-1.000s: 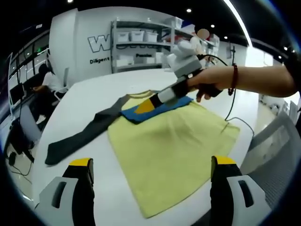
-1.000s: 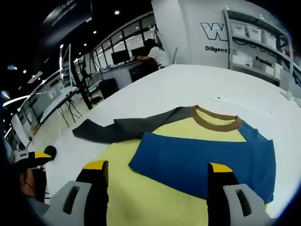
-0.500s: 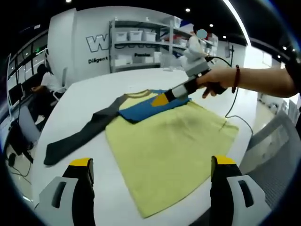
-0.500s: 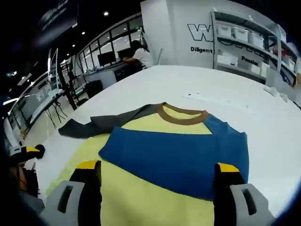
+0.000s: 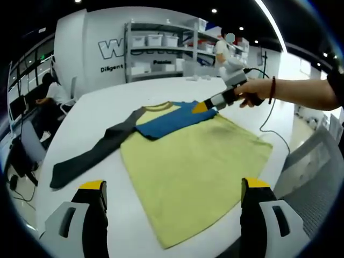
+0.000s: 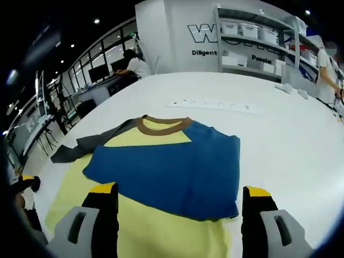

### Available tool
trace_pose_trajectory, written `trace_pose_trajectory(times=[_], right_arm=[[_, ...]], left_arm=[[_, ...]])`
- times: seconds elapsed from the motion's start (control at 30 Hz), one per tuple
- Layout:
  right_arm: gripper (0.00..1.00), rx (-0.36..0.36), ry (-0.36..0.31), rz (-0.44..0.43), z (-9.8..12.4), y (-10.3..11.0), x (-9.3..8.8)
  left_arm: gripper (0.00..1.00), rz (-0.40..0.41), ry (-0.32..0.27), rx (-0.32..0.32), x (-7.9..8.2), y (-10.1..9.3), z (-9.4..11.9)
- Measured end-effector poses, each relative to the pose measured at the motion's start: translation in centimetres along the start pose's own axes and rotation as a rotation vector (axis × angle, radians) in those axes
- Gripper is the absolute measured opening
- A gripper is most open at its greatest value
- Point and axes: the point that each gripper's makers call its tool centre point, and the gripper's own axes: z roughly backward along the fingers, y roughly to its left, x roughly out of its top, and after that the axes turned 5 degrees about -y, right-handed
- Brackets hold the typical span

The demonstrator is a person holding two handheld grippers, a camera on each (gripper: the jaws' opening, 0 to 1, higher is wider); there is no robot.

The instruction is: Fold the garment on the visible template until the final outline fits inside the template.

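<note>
Right gripper (image 6: 177, 207) hovering with jaws spread apart over the shirt (image 5: 193, 161), soft yellow cloth lying flat on the white table (image 5: 97, 107), blue sleeve (image 6: 166, 169) folded across; left gripper (image 5: 172, 207) likewise gaping, near edge.

Soft matt cloth garment (image 5: 193, 161) lies on a smooth, faintly glossy white table (image 6: 290, 145)

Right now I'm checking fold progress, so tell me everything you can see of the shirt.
The shirt lies flat on the white table, a soft knit with a yellow body and a brown collar. Its blue sleeve is folded across the chest; the grey sleeve still stretches out sideways, unfolded. The right gripper hovers near the blue sleeve, jaws apart.
</note>
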Motion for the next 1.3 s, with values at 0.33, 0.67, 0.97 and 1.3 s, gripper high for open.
trace_pose_trajectory(times=[0.33,0.67,0.97,1.3], right_arm=[[0.79,-0.039,0.025,-0.074,0.4,-2.7,-1.5],[0.53,-0.089,0.053,-0.043,0.7,-4.2,-2.8],[0.38,-0.093,0.043,-0.051,1.1,-4.7,-2.8],[0.16,-0.112,0.036,0.005,1.2,-4.6,-3.0]], left_arm=[[0.99,0.004,-0.001,0.005,0.0,0.2,0.0],[0.99,-0.015,0.012,-0.021,-0.3,-0.4,-0.1],[0.99,-0.015,0.01,-0.009,-0.2,-0.1,-0.1],[0.99,-0.016,0.016,-0.013,-0.3,-0.2,-0.1]])
